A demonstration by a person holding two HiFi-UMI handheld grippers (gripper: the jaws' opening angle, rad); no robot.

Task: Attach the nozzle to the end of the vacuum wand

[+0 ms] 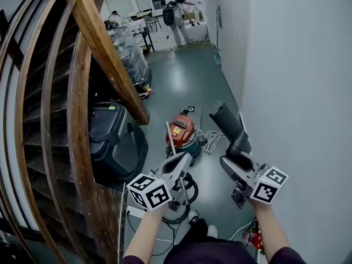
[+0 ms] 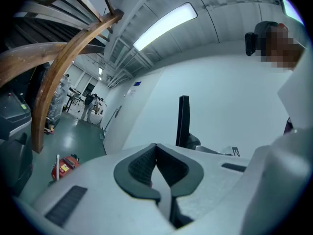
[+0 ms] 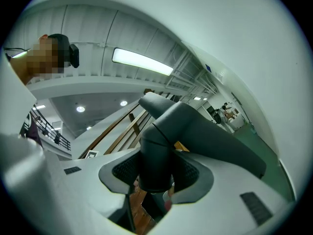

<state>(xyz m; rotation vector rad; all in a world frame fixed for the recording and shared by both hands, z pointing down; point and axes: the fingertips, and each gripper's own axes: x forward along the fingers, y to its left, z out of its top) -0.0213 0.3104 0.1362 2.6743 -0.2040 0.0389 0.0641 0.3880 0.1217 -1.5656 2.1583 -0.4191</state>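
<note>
My right gripper (image 1: 237, 154) is shut on a dark grey vacuum nozzle (image 1: 226, 121), which sticks up and forward out of its jaws. In the right gripper view the nozzle's round neck (image 3: 155, 155) sits clamped between the pads of the right gripper (image 3: 156, 174), and its flat body slants away to the right. My left gripper (image 1: 184, 159) is shut and empty, and the left gripper view shows its jaws (image 2: 156, 168) pressed together. A thin silver wand (image 1: 170, 138) rises by the red vacuum cleaner (image 1: 181, 131) on the floor, just ahead of the left gripper. The nozzle (image 2: 183, 121) also shows in the left gripper view.
A curved wooden stair railing (image 1: 102, 43) fills the left side, with a black case (image 1: 113, 139) beneath it. A white wall (image 1: 300, 92) runs close on the right. White cable (image 1: 212, 142) and a black hose (image 1: 190, 194) lie on the green floor. People stand far down the corridor (image 2: 90, 104).
</note>
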